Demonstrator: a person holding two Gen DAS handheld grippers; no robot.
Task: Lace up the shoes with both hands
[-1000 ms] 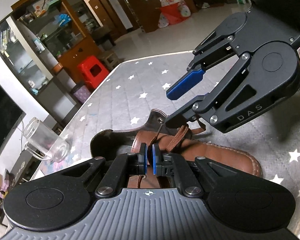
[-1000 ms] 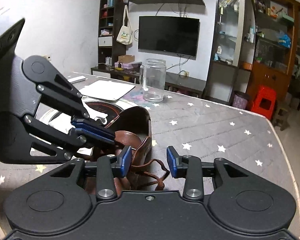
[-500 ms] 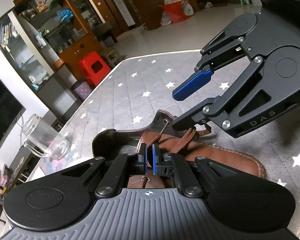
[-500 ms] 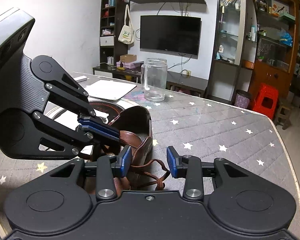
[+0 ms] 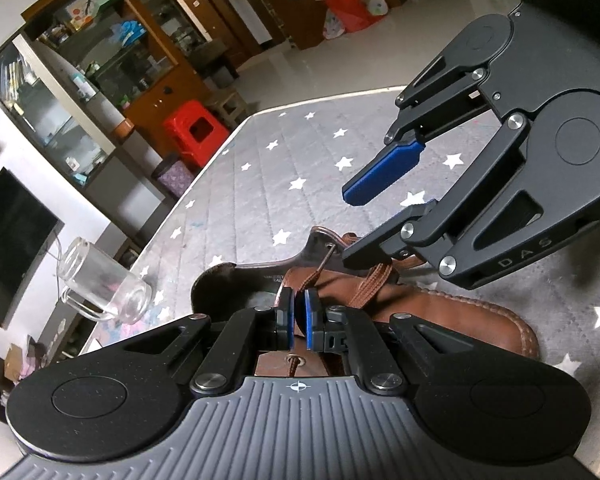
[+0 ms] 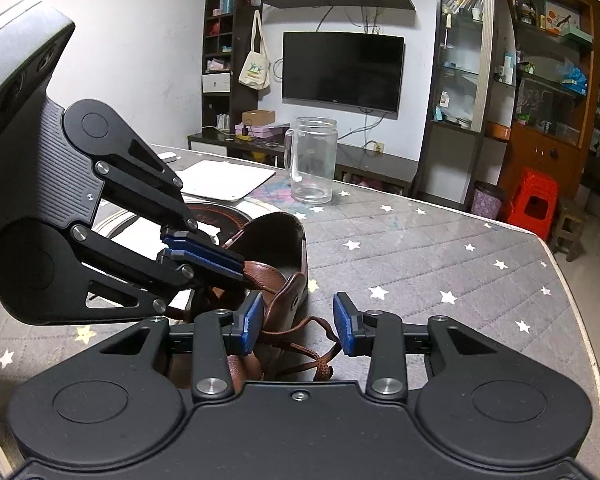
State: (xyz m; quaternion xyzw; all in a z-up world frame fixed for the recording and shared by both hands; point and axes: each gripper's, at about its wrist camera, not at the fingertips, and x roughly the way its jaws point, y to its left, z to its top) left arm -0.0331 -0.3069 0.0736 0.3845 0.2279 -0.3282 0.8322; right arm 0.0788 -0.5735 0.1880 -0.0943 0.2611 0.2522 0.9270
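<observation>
Shoe (image 5: 440, 316), brown leather, is lying on the star-patterned table cover (image 5: 260, 184). In the left wrist view the left gripper (image 5: 299, 316) is pinching the brown lace (image 5: 320, 272), its pads nearly touching just above an eyelet; the right gripper (image 5: 364, 220) is hovering beyond with jaws apart and nothing between them. To thread well, the left should be keeping the lace taut and aimed at the next eyelet.

In the right wrist view the right gripper (image 6: 298, 322) is standing half open over loose lace loops (image 6: 312, 344), gripping nothing, beside the shoe's collar (image 6: 284, 236). It would do best closing on the lace near its tip.
</observation>
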